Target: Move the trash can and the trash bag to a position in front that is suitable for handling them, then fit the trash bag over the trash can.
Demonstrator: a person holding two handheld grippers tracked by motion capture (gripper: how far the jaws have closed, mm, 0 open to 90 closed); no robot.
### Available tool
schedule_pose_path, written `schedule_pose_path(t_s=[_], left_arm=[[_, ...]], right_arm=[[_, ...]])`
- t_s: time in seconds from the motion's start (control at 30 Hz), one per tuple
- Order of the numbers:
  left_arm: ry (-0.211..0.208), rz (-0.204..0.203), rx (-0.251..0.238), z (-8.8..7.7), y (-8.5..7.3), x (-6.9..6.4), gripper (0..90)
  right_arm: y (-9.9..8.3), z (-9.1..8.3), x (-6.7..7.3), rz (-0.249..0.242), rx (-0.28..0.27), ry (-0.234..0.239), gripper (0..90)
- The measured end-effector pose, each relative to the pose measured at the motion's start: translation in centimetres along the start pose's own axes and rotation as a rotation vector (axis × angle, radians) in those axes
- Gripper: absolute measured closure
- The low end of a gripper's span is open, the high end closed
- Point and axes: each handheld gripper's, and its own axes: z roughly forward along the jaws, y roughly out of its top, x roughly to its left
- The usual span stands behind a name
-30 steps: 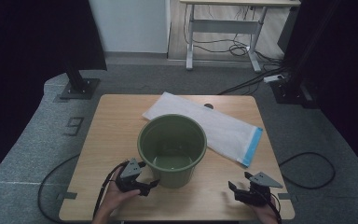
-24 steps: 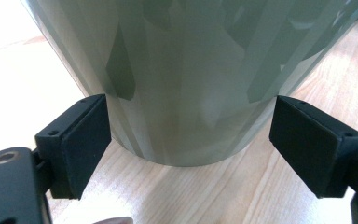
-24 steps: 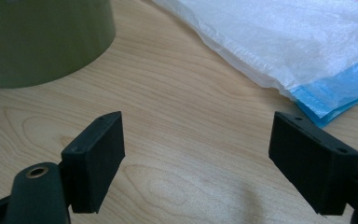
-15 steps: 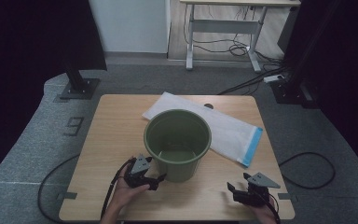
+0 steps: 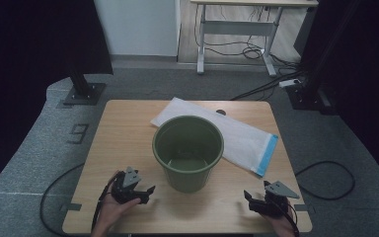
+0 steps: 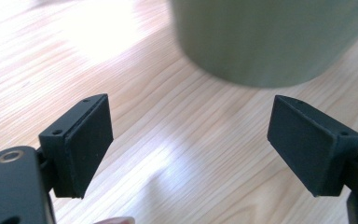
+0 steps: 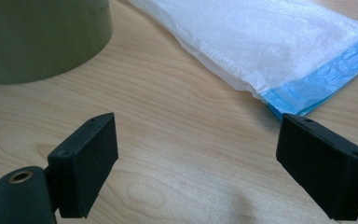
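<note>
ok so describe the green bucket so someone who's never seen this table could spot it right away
Start at the light wooden table and look to its middle. The green bucket stands there upright and open-topped, in front of a flat white bag with a blue edge lying behind it. It is the one tall, round, olive-green thing on the table; the bag is flat and pale.

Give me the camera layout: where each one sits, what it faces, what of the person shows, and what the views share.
High view: above the person's side, looking forward and down on the table; both hands enter at the bottom with the left gripper and right gripper.
Left gripper view: rides the left gripper, low over the wood, facing the bucket; its open jaws show, plus a fingertip at the bottom edge.
Right gripper view: rides the right gripper, facing the bag; open jaws show.
Shared: the bucket and the tabletop appear in all three; the bag in the high and right gripper views.
</note>
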Motion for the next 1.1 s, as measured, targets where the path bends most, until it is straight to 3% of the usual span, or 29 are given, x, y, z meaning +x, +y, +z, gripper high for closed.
schedule_pose_path(t_s=[0.13,0.33,0.43,0.5,0.6,0.63,0.67,0.73,0.77,0.83,1.03,1.1], left_arm=[[0.012,-0.029,-0.001,-0.6,-0.7,1.2,14.0],[0.029,-0.053,0.009,-1.0,-1.3,2.2,14.1],[0.051,-0.049,0.041,-0.8,-1.9,2.7,14.1],[0.057,-0.046,0.059,-0.7,-2.2,2.8,14.0],[0.044,-0.079,0.064,-0.6,-2.9,3.3,14.1],[0.044,-0.079,0.064,-0.6,-2.9,3.3,14.2],[0.046,-0.093,0.085,-0.4,-3.4,3.4,14.3],[0.054,-0.092,0.099,-0.2,-3.7,3.4,14.2],[0.07,-0.102,0.119,0.0,-4.2,3.4,14.3],[0.07,-0.122,0.13,0.0,-4.6,3.4,14.3],[0.072,-0.144,0.116,-0.1,-4.9,3.2,14.5],[0.059,-0.173,0.107,-0.1,-5.2,3.4,14.3]], right_arm=[[0.2,0.1,0.1,0.006,-0.007,0.024,12.3],[0.7,0.4,0.5,-0.044,-0.006,0.005,12.9],[1.8,1.4,0.3,-0.055,-0.009,0.003,14.7],[2.7,2.4,0.5,-0.066,-0.003,0.017,16.1],[4.4,4.7,1.0,-0.091,0.0,0.05,23.1],[4.4,4.7,1.0,-0.091,0.0,0.05,23.1],[5.5,6.6,1.3,-0.082,0.01,0.067,26.3],[6.0,7.6,1.5,-0.081,0.018,0.067,26.7],[6.7,9.4,1.8,-0.063,0.03,0.071,28.3],[7.3,10.9,2.0,-0.047,0.042,0.051,32.7],[8.1,13.5,1.9,-0.081,0.079,0.041,43.0],[7.8,14.7,1.5,-0.08,0.136,0.026,47.0]])
